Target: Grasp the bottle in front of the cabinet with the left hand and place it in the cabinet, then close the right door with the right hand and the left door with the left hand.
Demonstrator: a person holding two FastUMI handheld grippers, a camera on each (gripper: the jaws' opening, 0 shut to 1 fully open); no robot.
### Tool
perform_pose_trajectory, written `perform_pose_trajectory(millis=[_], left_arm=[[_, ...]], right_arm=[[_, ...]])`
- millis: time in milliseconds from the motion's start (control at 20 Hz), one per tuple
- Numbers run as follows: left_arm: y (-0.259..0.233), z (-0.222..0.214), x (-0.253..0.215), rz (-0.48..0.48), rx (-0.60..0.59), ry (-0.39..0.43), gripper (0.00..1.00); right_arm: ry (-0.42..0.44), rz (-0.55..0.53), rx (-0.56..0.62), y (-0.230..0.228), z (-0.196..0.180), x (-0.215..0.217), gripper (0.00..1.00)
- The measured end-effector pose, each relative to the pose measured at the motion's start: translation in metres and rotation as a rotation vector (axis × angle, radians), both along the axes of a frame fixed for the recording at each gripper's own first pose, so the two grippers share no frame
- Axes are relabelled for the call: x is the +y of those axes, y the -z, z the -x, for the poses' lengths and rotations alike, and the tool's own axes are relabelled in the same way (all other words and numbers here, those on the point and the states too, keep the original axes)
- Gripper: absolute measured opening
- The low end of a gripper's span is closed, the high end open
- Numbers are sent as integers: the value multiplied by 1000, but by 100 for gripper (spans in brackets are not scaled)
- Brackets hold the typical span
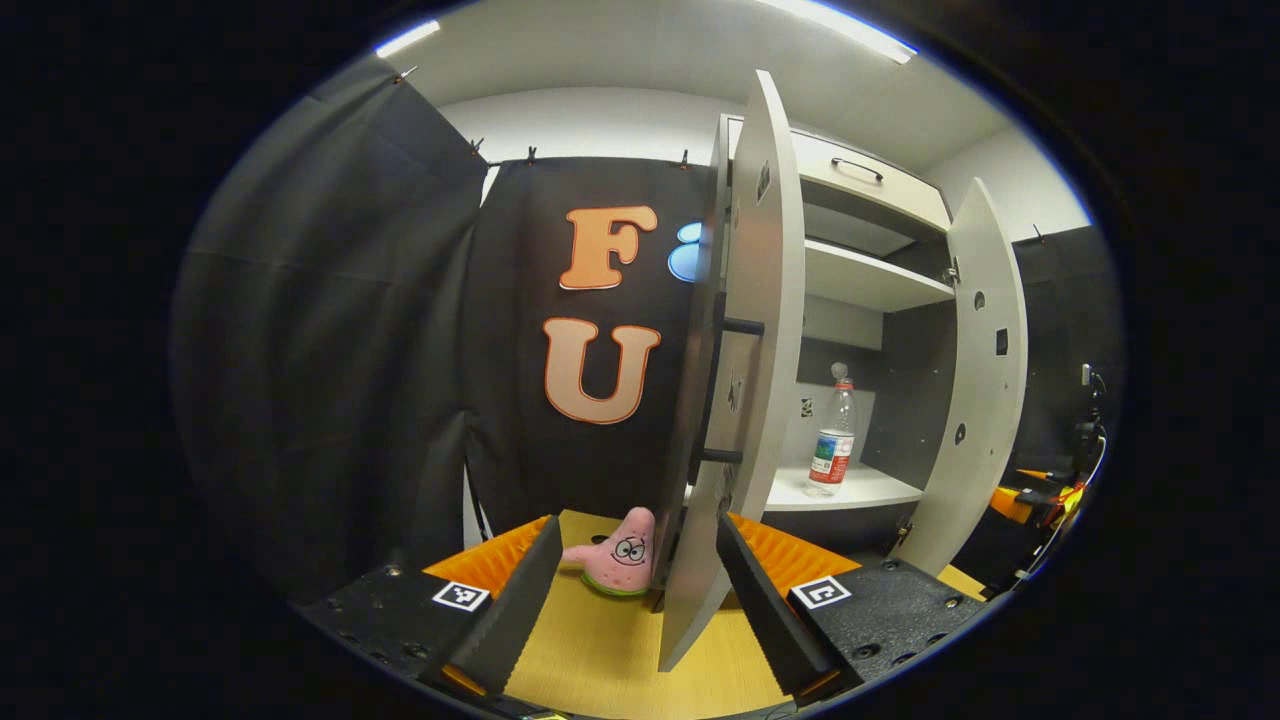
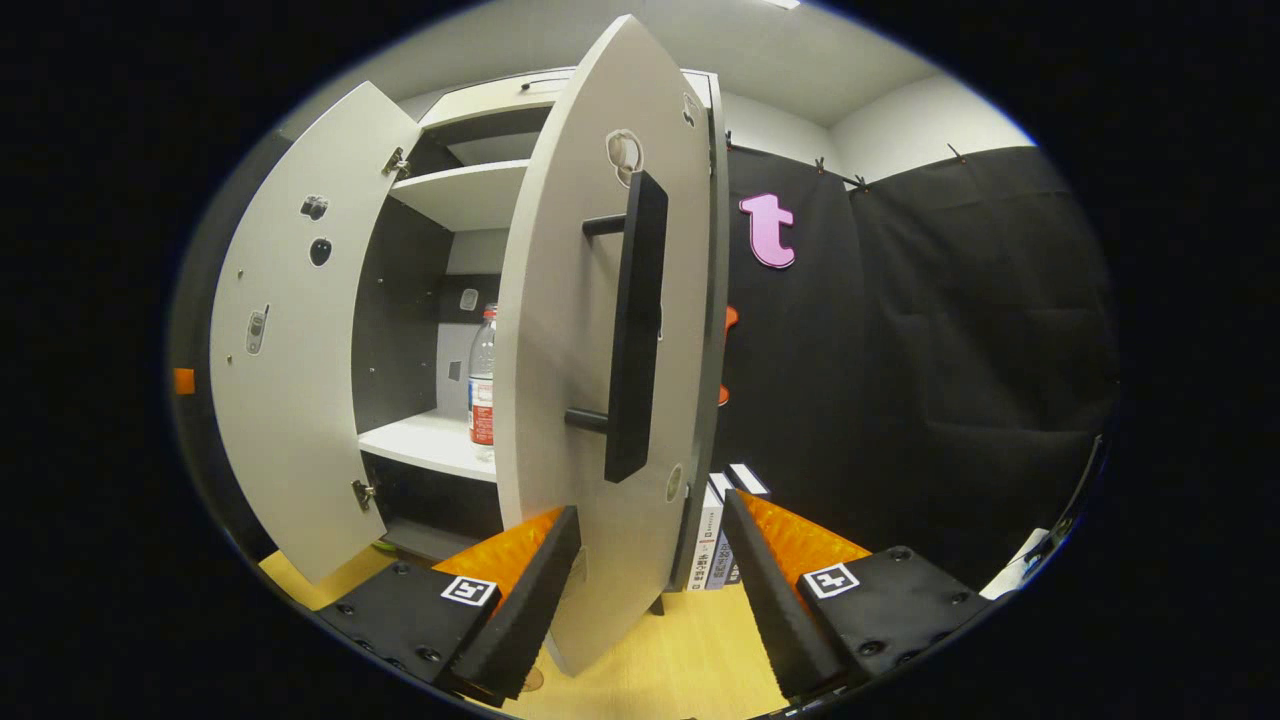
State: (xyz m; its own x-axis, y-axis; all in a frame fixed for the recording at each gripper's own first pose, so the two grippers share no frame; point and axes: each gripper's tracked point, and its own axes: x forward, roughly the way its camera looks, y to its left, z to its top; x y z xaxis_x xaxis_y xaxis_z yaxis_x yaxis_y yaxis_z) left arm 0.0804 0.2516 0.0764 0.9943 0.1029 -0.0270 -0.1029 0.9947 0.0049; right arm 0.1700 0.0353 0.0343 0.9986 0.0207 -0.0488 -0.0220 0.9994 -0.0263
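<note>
A clear plastic bottle (image 1: 832, 445) with a red-and-white label stands upright on the lower shelf (image 1: 860, 490) inside the grey cabinet. Both doors stand open. In the left gripper view, the left door (image 1: 745, 330) is seen nearly edge-on, its black handle (image 1: 715, 400) on the outer face. My left gripper (image 1: 640, 600) is open, with the door's bottom corner between its fingers and untouched. In the right gripper view, the right door (image 2: 585, 380) and its black bar handle (image 2: 635, 330) stand close ahead. My right gripper (image 2: 650, 590) is open around that door's lower edge. The bottle (image 2: 482, 385) shows behind it.
A pink star-shaped plush toy (image 1: 625, 565) sits on the wooden table (image 1: 620, 650) left of the left door. Several books (image 2: 712, 545) stand upright by the cabinet's right side. The far doors (image 1: 985, 380) (image 2: 290, 350) swing outwards. Black cloth walls surround the booth.
</note>
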Motion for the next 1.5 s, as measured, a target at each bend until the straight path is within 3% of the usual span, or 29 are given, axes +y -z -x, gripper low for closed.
perform_pose_trajectory(millis=[50,100,200,250,300,350,450,500,800,850,950,1000,1500], left_arm=[[0,1,1,1,0,-2,95],[1,4,1,-1,-2,-2,95],[3,2,4,-3,2,-19,95],[4,3,5,-2,8,-28,95],[6,3,7,0,8,-38,95],[7,3,9,1,9,-44,95],[7,8,17,-6,12,-61,95],[7,12,21,-10,16,-67,95],[6,-1,21,-9,12,-76,94],[8,-5,20,-2,15,-72,94],[11,-15,20,11,21,-66,94],[14,-19,20,15,24,-65,95],[20,-52,11,19,43,-11,95]], right_arm=[[-8,-9,1,1,-4,7,95],[-18,-16,4,3,-8,13,89],[-47,-27,3,5,-22,27,89],[-60,-30,9,9,-31,33,95],[-71,-31,17,13,-42,39,95],[-77,-30,19,15,-54,44,88],[-82,-15,24,19,-79,52,88],[-80,-4,26,21,-88,54,95],[-76,-6,25,20,-100,43,95],[-75,-3,21,20,-100,43,100],[-72,8,16,20,-101,44,100],[-71,13,16,20,-102,44,95],[-48,2,19,12,-89,33,95]])
